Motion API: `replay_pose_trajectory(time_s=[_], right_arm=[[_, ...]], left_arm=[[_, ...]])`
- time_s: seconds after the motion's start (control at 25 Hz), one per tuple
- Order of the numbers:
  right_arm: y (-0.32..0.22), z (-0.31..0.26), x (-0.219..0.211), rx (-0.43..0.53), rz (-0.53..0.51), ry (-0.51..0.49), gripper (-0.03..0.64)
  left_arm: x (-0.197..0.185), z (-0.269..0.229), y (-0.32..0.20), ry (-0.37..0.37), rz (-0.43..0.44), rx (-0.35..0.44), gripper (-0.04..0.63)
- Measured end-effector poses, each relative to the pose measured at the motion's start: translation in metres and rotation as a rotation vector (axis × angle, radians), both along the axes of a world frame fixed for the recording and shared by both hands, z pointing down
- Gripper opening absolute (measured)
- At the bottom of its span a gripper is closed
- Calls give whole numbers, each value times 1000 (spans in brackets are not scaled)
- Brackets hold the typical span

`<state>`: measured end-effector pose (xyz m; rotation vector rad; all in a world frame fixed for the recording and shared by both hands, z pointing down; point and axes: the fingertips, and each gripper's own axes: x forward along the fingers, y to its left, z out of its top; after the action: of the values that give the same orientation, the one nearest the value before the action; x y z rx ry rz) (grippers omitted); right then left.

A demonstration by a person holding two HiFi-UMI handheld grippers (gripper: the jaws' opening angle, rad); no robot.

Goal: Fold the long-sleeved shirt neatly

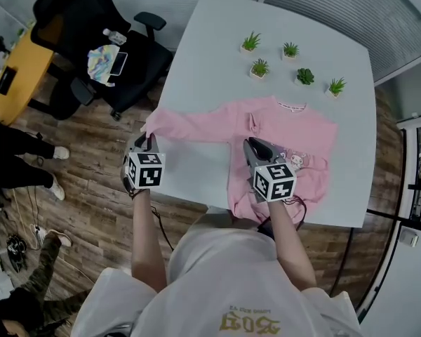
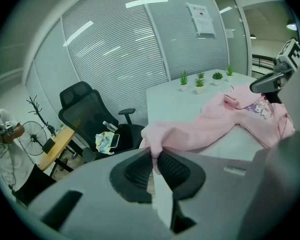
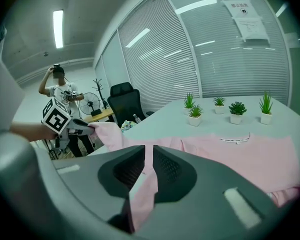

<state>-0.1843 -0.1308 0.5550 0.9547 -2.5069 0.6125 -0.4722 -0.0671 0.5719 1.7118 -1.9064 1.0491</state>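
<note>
While shirt point(image 1: 281, 128) drapes table point(image 1: 210, 55), plants point(image 1: 260, 68), chair point(image 1: 74, 9) nearby

Bright, even light; fisheye-warped edges

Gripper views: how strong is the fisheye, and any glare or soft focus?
Left gripper view: strong fisheye, blinds bow, dark corners, near jaws soft, pink shirt sharp. Right gripper view: same bowing, light strips glare on the glass wall. Head view: milder curve, even light.
</note>
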Motion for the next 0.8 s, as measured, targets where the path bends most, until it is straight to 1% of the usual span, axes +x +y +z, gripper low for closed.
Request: replay_pose_trajectory(time_s=[0.2,0.48,0.64,0.8], right_arm=[[-10,-7,19,7,65,-6,66],[-24,-26,58,57,156,-7,66],[-25,-32,77,57,184,-14,66],[-30,-33,93,55,222,-27,66]], left_arm=[[7,-12,-9,35,17,42,34],[26,-32,-30,51,47,104,34],[48,-41,-38,62,70,121,34],[79,-47,-52,78,115,134,34]])
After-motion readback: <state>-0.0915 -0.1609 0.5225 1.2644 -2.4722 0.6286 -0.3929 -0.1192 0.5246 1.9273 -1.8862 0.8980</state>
